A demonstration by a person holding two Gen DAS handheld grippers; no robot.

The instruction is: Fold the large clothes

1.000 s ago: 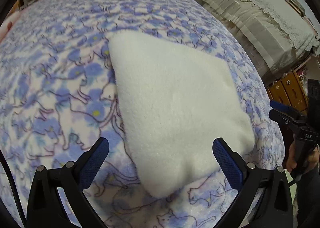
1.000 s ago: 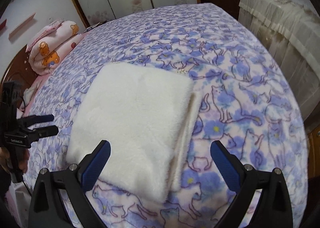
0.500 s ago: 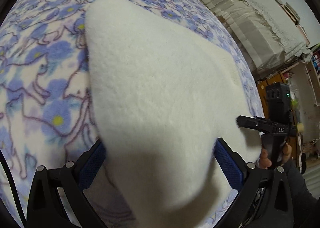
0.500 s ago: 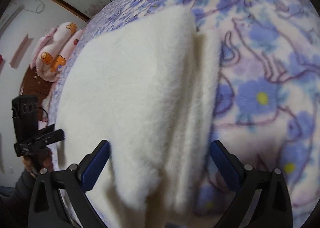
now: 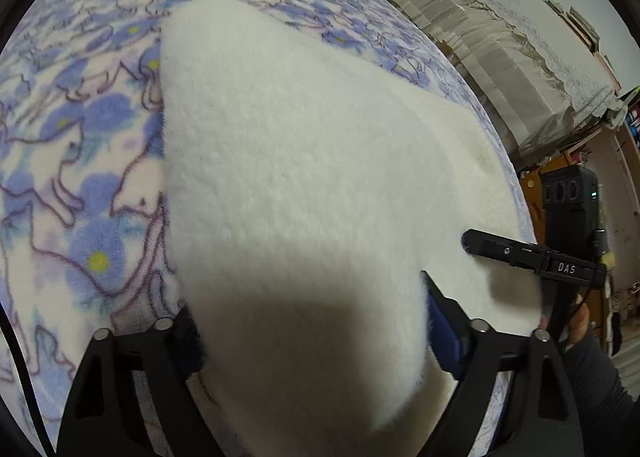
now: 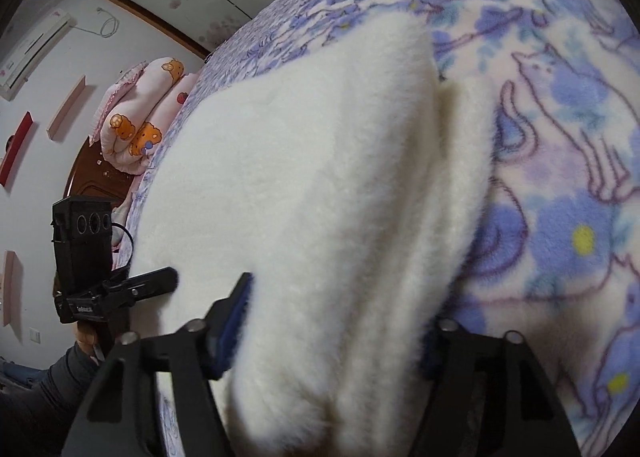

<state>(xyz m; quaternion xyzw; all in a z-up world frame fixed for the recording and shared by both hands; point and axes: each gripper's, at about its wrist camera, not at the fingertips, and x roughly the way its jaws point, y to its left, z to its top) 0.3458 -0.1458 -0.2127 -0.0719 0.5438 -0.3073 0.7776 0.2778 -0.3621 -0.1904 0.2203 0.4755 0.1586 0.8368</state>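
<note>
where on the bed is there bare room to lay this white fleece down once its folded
Bare bedspread runs left of the white fleece and beyond its far edge; in the right wrist view more lies open to its right. The near edge is crowded: left gripper and right gripper both straddle fleece corners. A pink quilt fills the headboard end.

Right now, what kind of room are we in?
Most likely a home bedroom: a bed under a cat-print fleece blanket, a rolled pink bear-print quilt by the wooden headboard, and a wall air conditioner.
</note>
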